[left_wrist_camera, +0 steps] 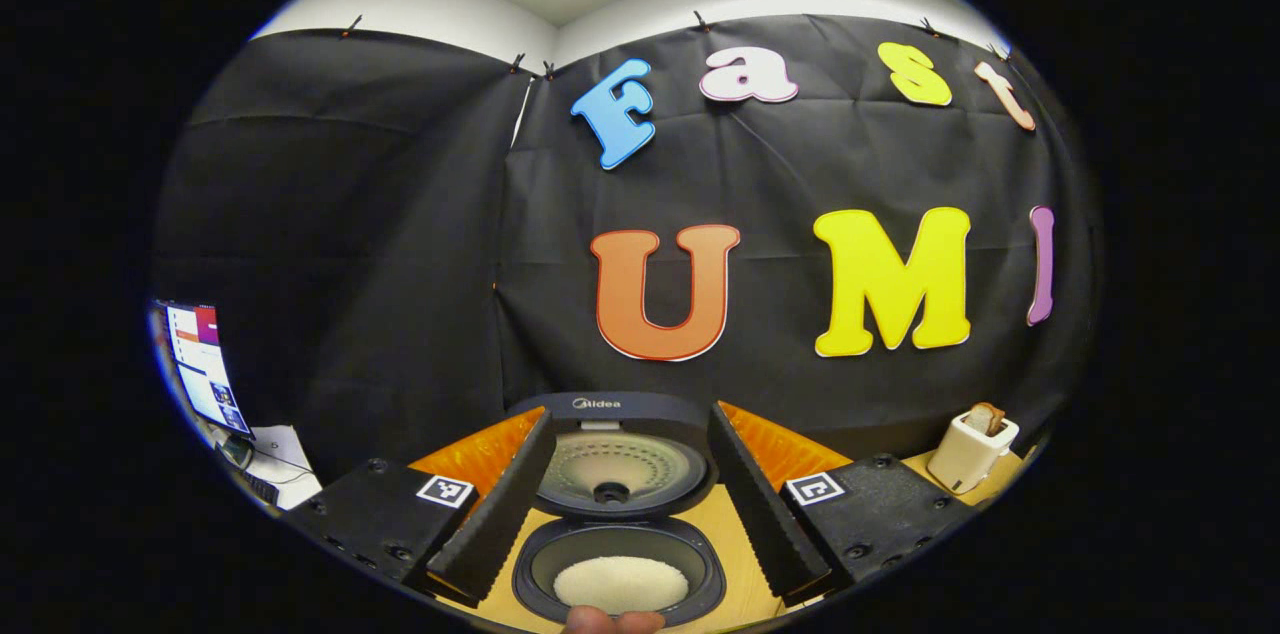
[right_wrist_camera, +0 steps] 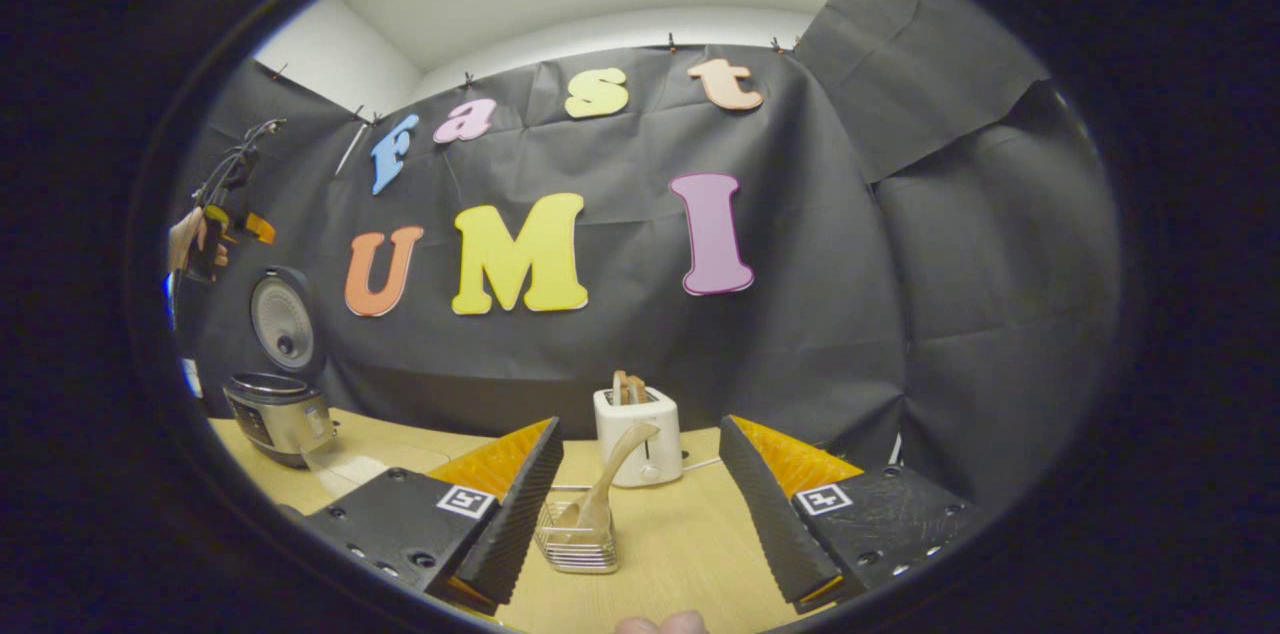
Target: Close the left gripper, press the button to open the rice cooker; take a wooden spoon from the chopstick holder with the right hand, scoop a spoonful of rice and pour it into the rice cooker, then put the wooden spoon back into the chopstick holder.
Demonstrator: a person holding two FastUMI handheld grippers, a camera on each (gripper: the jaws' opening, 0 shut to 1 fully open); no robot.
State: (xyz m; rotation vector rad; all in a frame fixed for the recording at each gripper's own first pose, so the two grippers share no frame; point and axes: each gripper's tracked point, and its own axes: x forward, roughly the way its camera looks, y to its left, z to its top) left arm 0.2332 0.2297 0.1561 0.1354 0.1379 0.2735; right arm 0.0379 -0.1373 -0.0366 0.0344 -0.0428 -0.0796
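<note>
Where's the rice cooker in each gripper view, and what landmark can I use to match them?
Left gripper view: rice cooker bottom centre, lid up, rice in the pot, framed between the open left gripper fingers.
Right gripper view: rice cooker far left on the table, lid up.
Shared landmark: white toaster, lower right in the left gripper view, centre in the right gripper view.

Cooker mouth: the rice cooker (left_wrist_camera: 618, 554) stands with its lid (left_wrist_camera: 617, 467) raised at the back; the pot opening at lower centre of the left gripper view is free from above.
Holder top: wooden spoon (right_wrist_camera: 610, 479) leans out of the chopstick holder (right_wrist_camera: 577, 536), lower centre of the right gripper view.
Behind holder: toaster (right_wrist_camera: 637, 434) stands close.
Open tabletop (right_wrist_camera: 690, 554): bare wood right of the holder.
</note>
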